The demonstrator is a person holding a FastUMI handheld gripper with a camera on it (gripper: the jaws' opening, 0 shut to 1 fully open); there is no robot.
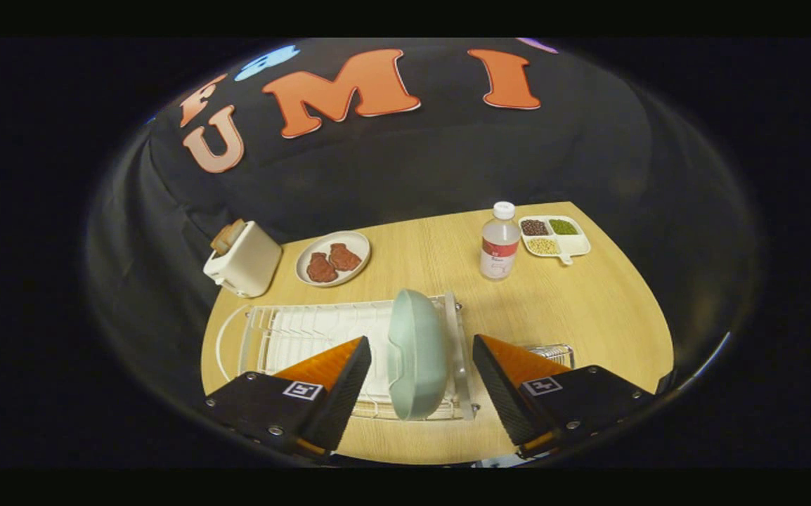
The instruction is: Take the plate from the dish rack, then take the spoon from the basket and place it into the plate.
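A pale green plate (416,355) stands on edge in the white wire dish rack (307,330), at the rack's right end. My gripper (421,348) is open, its two fingers spread wide on either side of the plate without touching it. Behind the right finger, part of a wire basket (553,350) peeks out beside the rack; what it holds is hidden.
Beyond the rack on the wooden table (588,302) stand a white toaster (244,260) with bread in it, a plate of brown food (333,258), a clear bottle (500,242) and a divided dish of beans (554,236).
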